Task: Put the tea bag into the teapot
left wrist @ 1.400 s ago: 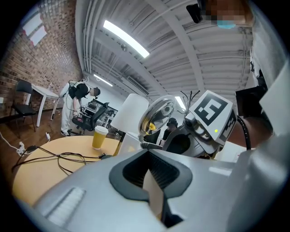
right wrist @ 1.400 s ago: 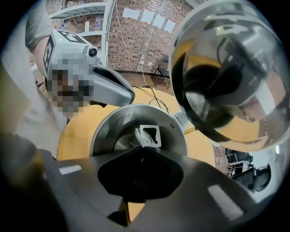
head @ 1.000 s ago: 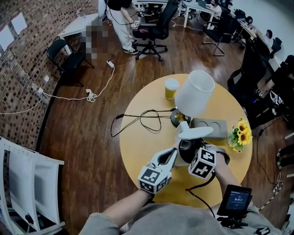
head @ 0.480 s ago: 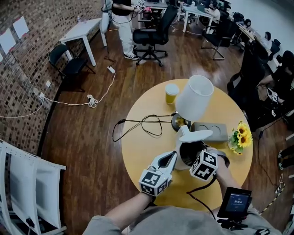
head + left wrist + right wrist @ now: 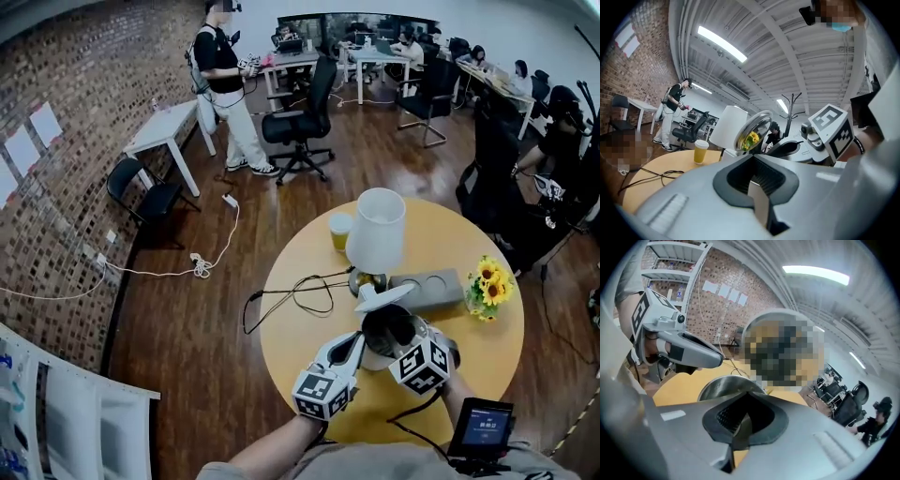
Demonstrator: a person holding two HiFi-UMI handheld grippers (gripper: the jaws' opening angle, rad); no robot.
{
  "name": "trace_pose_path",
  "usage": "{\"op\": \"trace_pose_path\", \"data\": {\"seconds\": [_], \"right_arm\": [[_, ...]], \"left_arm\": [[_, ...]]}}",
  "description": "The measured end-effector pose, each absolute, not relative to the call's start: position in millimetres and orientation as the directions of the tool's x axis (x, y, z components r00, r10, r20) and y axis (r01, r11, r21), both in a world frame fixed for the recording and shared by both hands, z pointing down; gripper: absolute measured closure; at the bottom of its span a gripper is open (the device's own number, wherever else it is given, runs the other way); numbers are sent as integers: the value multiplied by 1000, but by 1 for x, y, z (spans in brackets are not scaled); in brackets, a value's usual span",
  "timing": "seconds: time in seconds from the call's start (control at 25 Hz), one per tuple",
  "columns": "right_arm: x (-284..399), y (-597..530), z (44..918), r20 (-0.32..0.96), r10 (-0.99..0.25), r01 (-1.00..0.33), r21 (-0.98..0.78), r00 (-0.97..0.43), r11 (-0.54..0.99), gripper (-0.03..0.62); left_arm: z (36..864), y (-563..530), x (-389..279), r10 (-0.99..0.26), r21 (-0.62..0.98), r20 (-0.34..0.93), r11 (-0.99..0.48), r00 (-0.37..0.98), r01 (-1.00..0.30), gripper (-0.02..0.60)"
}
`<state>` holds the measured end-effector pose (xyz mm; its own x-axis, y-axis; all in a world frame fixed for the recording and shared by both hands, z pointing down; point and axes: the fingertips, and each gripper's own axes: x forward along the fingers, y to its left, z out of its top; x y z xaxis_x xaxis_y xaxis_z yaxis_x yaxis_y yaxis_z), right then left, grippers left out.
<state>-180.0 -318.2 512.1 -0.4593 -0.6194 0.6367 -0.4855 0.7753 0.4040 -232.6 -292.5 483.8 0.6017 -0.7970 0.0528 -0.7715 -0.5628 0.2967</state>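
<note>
The steel teapot [image 5: 384, 332] stands on the round yellow table [image 5: 291, 328] with its lid [image 5: 382, 296] tipped up open. My left gripper [image 5: 354, 339] sits just left of the pot, jaws shut; in the left gripper view [image 5: 757, 187] only a pale narrow strip shows where they meet. My right gripper [image 5: 411, 330] is at the pot's right, near the handle, also shut [image 5: 740, 420], with the pot's rim [image 5: 724, 383] right in front of it. I see no tea bag in any view.
A lamp with a white shade [image 5: 377, 230] stands just behind the pot, with a paper cup [image 5: 341, 231], a grey power strip [image 5: 427, 289], sunflowers [image 5: 489, 281] and a black cable [image 5: 300, 295] around it. Office chairs and people are farther back.
The head view has lifted and pulled back, showing more of the room. Both grippers stay beside the open teapot, barely shifted.
</note>
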Motion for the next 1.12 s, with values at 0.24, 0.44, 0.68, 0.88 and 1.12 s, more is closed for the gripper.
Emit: {"op": "trace_pose_path", "data": {"seconds": [0.24, 0.44, 0.68, 0.88, 1.12], "right_arm": [[-164, -299, 496, 532, -669, -617, 309, -519, 724, 583], [-153, -286, 492, 470, -697, -687, 230, -542, 690, 583], [-145, -273, 479, 440, -718, -707, 226, -539, 670, 584], [-141, -256, 470, 432, -728, -733, 193, -533, 652, 584], [-135, -237, 476, 427, -713, -726, 167, -556, 667, 584]], "left_arm": [[472, -281, -215, -792, 261, 49, -579, 609, -773, 580], [467, -276, -207, -786, 234, 45, -592, 617, -771, 580], [458, -265, -199, -779, 228, 41, -602, 626, -765, 580], [453, -247, -198, -766, 236, 44, -615, 641, -752, 580], [458, -230, -187, -774, 232, 46, -607, 632, -760, 580]]}}
